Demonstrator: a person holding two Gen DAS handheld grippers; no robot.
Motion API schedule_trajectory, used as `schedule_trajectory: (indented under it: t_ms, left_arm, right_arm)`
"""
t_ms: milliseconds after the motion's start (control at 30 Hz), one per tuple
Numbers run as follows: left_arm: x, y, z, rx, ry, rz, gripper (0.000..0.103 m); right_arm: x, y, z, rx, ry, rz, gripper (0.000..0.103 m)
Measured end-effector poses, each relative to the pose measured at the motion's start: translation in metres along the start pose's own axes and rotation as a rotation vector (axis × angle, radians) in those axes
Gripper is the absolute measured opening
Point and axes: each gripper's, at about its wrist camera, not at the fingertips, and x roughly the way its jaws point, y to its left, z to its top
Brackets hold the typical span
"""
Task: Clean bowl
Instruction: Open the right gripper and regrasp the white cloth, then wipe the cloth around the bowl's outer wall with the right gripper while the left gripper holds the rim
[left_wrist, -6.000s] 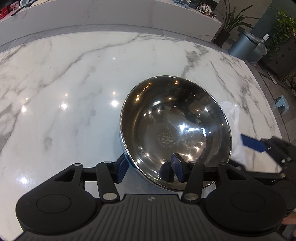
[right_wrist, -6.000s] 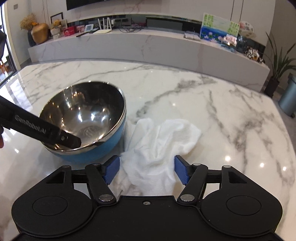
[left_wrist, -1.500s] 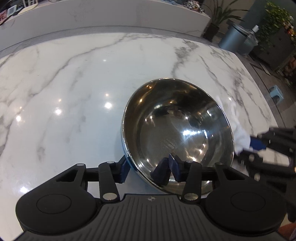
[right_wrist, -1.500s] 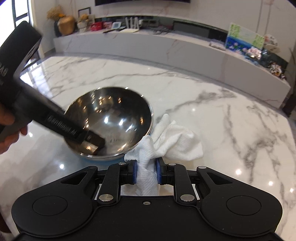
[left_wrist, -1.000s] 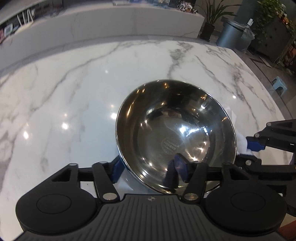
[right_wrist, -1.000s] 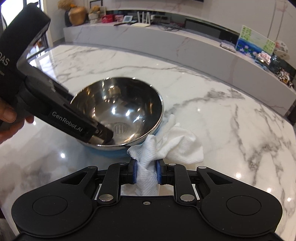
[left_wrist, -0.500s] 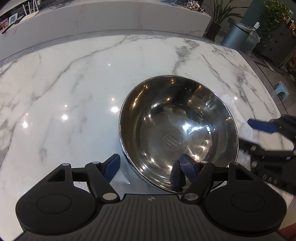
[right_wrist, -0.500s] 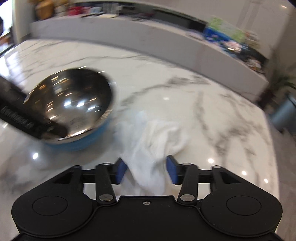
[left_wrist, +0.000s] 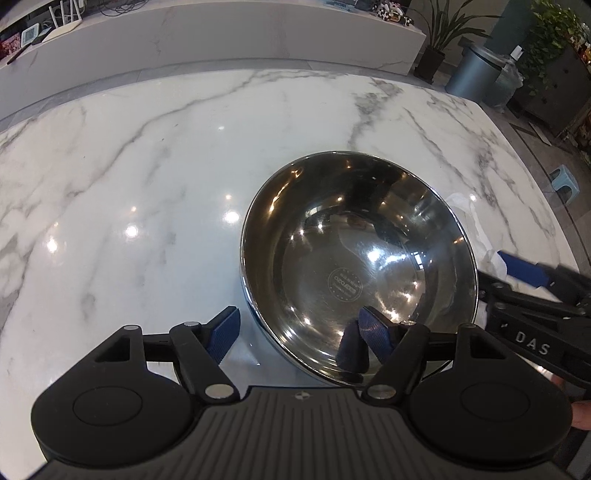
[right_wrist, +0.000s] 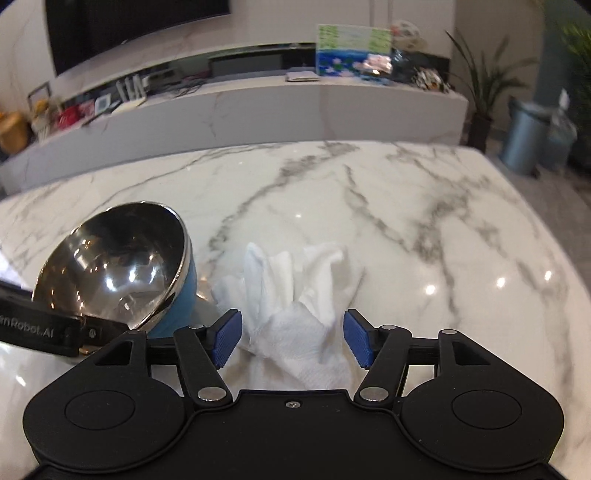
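Observation:
A steel bowl (left_wrist: 354, 258) with a blue outside (right_wrist: 110, 266) stands on the white marble table (left_wrist: 129, 166). My left gripper (left_wrist: 299, 328) is open, its jaws astride the bowl's near rim, the right finger (left_wrist: 373, 328) inside the bowl. A crumpled white cloth (right_wrist: 299, 295) lies on the table right of the bowl; a corner of it shows in the left wrist view (left_wrist: 476, 221). My right gripper (right_wrist: 291, 338) is open, with the cloth lying loose between its jaws. It also shows in the left wrist view (left_wrist: 524, 273).
The marble table's right edge (left_wrist: 554, 206) is near the cloth. A marble counter (right_wrist: 258, 107) with small items runs behind the table. A grey bin (left_wrist: 469, 70) and potted plants (left_wrist: 439, 29) stand on the floor beyond.
My right gripper has let go of the cloth and opened wide, and the cloth lies on the table. My left gripper has opened off the bowl's rim. The bowl sits level again.

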Motion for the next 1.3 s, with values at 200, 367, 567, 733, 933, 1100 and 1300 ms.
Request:
schedule_trajectory:
  t_ms: [200,367,567,733,933,1100,1300]
  left_arm:
    - [0.000,0.002,-0.001,-0.035,0.000,-0.020,0.066]
    - [0.000,0.003,-0.002,-0.057,0.005,-0.025,0.066]
    - [0.000,0.001,-0.003,-0.050,0.002,-0.022,0.065]
    - [-0.002,0.001,-0.004,-0.049,0.000,-0.023,0.056]
    - [-0.004,0.003,-0.003,-0.048,-0.021,-0.027,0.044]
    - [-0.004,0.007,0.000,-0.059,-0.033,-0.030,0.038]
    - [-0.003,0.008,0.001,-0.070,-0.037,-0.023,0.038]
  right_arm:
    - [0.007,0.013,-0.011,-0.024,-0.014,-0.044,0.057]
    - [0.008,0.019,-0.019,-0.053,-0.053,-0.095,0.045]
    - [0.011,0.013,-0.020,-0.072,-0.087,-0.118,0.021]
    - [0.008,0.009,-0.010,-0.078,-0.098,-0.065,0.014]
    - [-0.012,0.019,0.000,-0.137,-0.169,-0.023,0.014]
    - [-0.015,0.024,-0.001,-0.157,-0.149,0.023,0.014]
    - [-0.014,0.040,-0.011,-0.210,-0.091,0.060,0.014]
